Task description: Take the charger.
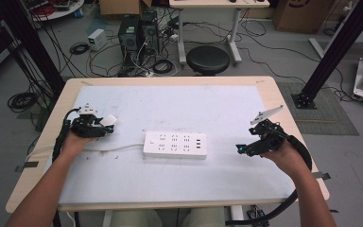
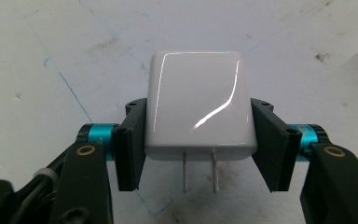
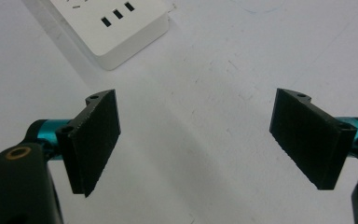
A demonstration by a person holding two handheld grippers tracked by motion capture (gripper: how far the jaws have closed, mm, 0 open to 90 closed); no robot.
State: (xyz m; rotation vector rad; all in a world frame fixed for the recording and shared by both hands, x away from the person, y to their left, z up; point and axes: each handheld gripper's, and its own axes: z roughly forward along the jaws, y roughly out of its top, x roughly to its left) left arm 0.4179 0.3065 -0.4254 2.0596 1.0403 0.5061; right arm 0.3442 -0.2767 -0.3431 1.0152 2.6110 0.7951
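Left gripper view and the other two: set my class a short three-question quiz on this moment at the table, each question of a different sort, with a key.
1. True or false: the left tool is shut on the white plug-in charger.
2. Which way do the charger's two metal prongs point in the left gripper view? A) toward the camera B) away from it C) sideways into a pad
3. Fill in: the right tool holds ____, its jaws standing wide apart over the table mat near the white power strip.

Key: 1 true; 2 A; 3 nothing.
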